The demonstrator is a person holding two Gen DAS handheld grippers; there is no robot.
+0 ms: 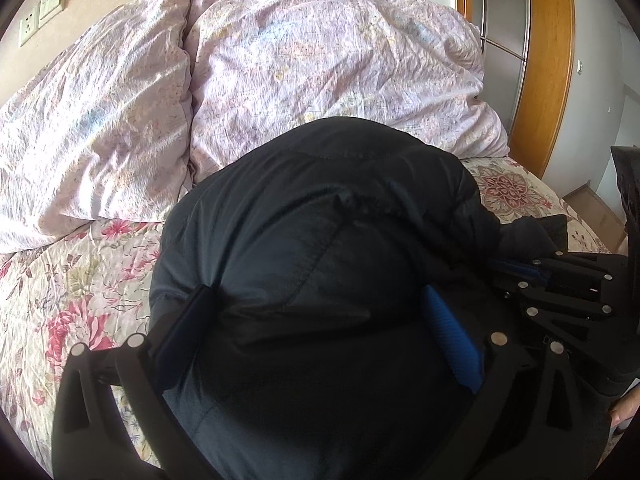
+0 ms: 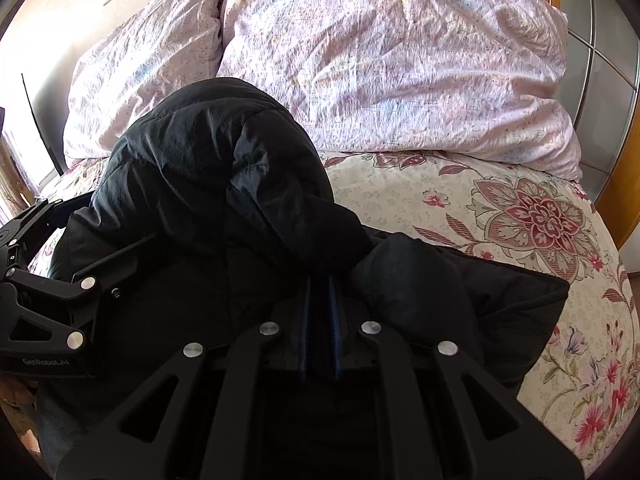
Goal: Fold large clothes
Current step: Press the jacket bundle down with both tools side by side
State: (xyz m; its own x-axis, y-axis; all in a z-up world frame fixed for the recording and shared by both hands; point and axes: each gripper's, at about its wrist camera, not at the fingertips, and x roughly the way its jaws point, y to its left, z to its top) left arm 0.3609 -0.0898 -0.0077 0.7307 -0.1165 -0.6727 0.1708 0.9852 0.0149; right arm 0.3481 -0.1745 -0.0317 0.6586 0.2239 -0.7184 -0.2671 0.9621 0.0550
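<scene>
A black puffer jacket (image 1: 320,240) lies bunched on the floral bedsheet (image 1: 60,300). In the left wrist view my left gripper (image 1: 316,320) stands wide open around a thick bulge of the jacket, its fingers pressing both sides. My right gripper (image 2: 320,304) is shut on a fold of the jacket (image 2: 208,168), its blue pads nearly together with black fabric between them. The right gripper also shows at the right edge of the left wrist view (image 1: 560,276). The left gripper shows at the left edge of the right wrist view (image 2: 44,280).
Two pale pink pillows (image 1: 100,120) and a crumpled duvet (image 2: 400,60) lie at the head of the bed behind the jacket. A wooden frame with glass panels (image 1: 548,60) stands to the right. Wall sockets (image 1: 40,12) sit at upper left.
</scene>
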